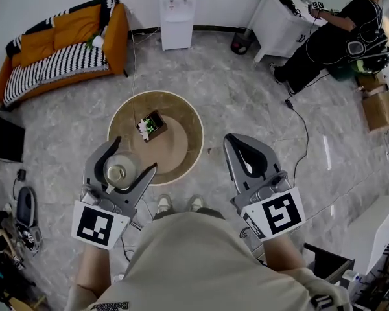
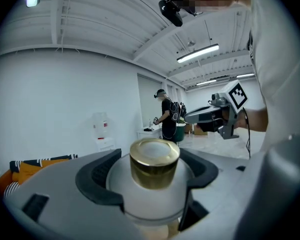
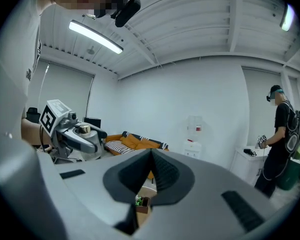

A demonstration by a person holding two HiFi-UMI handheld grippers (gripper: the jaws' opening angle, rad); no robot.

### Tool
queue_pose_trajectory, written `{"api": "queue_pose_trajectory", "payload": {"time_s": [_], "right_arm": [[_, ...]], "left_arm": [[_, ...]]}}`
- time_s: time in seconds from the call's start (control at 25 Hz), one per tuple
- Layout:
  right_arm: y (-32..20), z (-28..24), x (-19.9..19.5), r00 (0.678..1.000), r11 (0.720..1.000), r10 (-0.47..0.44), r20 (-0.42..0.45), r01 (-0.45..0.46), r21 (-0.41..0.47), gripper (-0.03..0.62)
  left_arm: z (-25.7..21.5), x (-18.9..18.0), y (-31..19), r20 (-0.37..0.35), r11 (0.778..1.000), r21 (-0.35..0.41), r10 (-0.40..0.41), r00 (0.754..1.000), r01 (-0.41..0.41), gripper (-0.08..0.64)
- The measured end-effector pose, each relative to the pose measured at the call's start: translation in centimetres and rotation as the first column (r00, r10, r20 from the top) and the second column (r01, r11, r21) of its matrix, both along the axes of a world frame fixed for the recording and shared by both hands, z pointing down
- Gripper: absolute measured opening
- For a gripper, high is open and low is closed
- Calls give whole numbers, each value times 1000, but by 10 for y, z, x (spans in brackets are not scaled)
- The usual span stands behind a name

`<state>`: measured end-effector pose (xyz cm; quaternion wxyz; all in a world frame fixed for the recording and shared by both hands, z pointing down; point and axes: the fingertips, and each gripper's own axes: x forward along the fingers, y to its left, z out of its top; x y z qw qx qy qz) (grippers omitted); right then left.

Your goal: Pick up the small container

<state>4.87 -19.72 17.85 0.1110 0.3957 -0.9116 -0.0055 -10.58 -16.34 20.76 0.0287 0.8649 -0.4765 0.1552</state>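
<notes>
We've got the small container (image 1: 118,172) between our left gripper's (image 1: 132,155) jaws, over the round table's (image 1: 183,149) near-left edge. A planter box (image 1: 151,126) sits on that table. The sofa (image 1: 58,50) is behind-left and the water dispenser (image 1: 177,11) straight behind.

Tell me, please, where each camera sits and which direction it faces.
Head view: on the person's head, facing steeply down at the round table; left gripper, right gripper and shoes show.
Left gripper view: on the left gripper, along its jaws, shut on the jar.
Right gripper view: on the right gripper, along its shut, empty jaws.
Shared: both gripper views see the sofa.
</notes>
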Motion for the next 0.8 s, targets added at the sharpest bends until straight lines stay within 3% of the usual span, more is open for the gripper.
{"api": "queue_pose_trajectory", "payload": {"time_s": [0.2,0.64,0.8], "right_arm": [[16,-25,-15,996,999,-53,67,53,2,-8],[26,-22,-17,998,998,-64,15,64,26,-7],[32,-24,-22,994,995,-99,51,99,-8,-8]], "left_arm": [[-15,0,5,-12,999,36,3,1000,-3,345],[-32,-1,13,-1,998,67,-10,1000,10,345],[-34,-1,18,-11,999,54,-7,1000,8,345]]}}
